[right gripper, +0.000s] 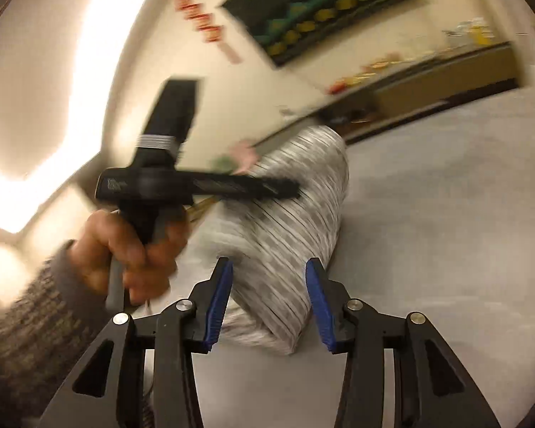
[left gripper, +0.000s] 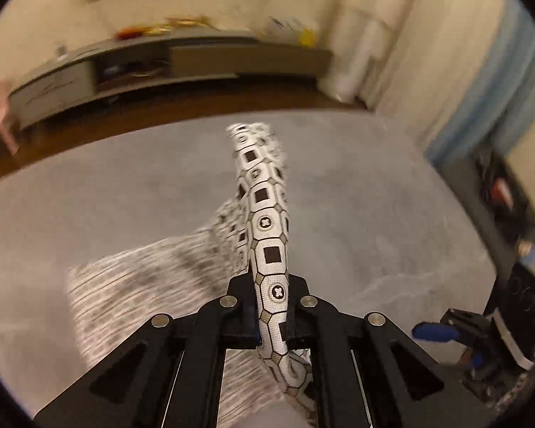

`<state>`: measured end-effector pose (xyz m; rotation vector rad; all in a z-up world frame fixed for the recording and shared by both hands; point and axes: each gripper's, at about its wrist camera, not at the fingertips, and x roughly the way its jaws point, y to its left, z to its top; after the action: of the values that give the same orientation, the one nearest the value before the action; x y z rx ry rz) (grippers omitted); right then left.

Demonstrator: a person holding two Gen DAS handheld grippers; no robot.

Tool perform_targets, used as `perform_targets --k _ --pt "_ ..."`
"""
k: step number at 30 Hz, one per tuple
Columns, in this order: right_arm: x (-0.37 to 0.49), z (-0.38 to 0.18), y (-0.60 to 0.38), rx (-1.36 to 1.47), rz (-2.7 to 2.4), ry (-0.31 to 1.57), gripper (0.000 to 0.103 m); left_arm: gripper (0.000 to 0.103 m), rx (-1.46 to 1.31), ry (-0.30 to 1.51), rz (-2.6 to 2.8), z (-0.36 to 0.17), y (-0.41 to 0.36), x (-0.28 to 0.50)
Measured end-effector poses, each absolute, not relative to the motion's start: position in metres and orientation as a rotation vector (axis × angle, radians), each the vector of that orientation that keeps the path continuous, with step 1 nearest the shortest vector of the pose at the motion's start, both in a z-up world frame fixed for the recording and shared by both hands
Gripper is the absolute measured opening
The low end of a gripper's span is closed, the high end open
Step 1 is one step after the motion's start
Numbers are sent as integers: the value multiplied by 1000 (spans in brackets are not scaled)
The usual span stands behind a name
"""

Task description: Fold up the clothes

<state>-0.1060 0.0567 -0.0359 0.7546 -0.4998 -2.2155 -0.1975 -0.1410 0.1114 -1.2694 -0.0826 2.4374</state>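
A patterned garment (left gripper: 267, 221) is shown gathered into a narrow band whose long axis runs away from the left gripper (left gripper: 271, 296) toward the far edge of the grey surface (left gripper: 374, 196); the rest trails down, blurred, to the surface at the left. White cloth printed with black squares and rings is seen. The band is pinched between the closed left fingers. The right gripper (right gripper: 269, 299) is held half-open, nothing gripped. The left hand (right gripper: 132, 249) is wrapped around its handle.
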Motion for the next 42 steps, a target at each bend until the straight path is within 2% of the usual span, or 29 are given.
perform_targets --k 2,3,4,5,6,10,13,14,16,18,21,22,23,24,25,29,34,36,37,39,42 --pt "-102 -39 27 777 -2176 -403 46 8 -1278 -253 2494 86 -211 -185" --pt "-102 -44 8 798 -2157 -359 46 18 -1279 -354 2504 68 -242 -181" --pt "-105 -48 -11 822 -2143 -326 46 37 -1282 -454 2510 50 -272 -177" --pt "-107 -53 -30 846 -2130 -296 46 42 -1317 -525 2500 32 -285 -177" --pt "-111 -59 -51 873 -2124 -255 46 43 -1351 -596 2487 13 -298 -178" --pt "-117 -80 -126 936 -2119 -37 46 43 -1446 -831 2403 -47 -335 -181" --pt "-128 -100 -157 1034 -2177 208 43 42 -1392 -755 2357 -38 -320 -185" --pt "-135 -103 -154 1067 -2203 238 42 41 -1358 -739 2331 -32 -313 -185" --pt "-153 -107 -134 1136 -2275 219 42 38 -1286 -717 2292 -18 -304 -183" --pt "-171 -105 -98 1215 -2367 105 43 38 -1262 -685 2242 -12 -290 -184" --pt "-169 -90 -73 1216 -2446 59 44 38 -1275 -654 2203 -9 -277 -188" --pt "-162 -84 -74 1186 -2459 58 47 37 -1282 -666 2193 -10 -274 -189" --pt "-150 -79 -84 1135 -2446 67 57 36 -1289 -679 2184 -10 -270 -191" --pt "-138 -74 -97 1079 -2425 79 64 31 -1293 -706 2179 -8 -270 -195" --pt "-126 -70 -109 1024 -2403 91 77 23 -1296 -735 2174 -6 -270 -199" --pt "-95 -78 -184 897 -2302 282 79 18 -1234 -938 2115 4 -271 -203" --pt "-92 -104 -246 830 -2434 535 79 17 -1235 -986 2053 -2 -271 -207" --pt "-105 -117 -250 881 -2475 607 46 17 -1245 -1002 2042 -6 -278 -206" --pt "-112 -123 -249 922 -2466 629 16 16 -1249 -1011 2036 -8 -281 -206" --pt "-110 -113 -238 852 -2509 726 8 15 -1235 -1015 2037 -8 -285 -205" --pt "-101 -99 -222 746 -2502 892 7 15 -1276 -961 2100 -13 -286 -208"
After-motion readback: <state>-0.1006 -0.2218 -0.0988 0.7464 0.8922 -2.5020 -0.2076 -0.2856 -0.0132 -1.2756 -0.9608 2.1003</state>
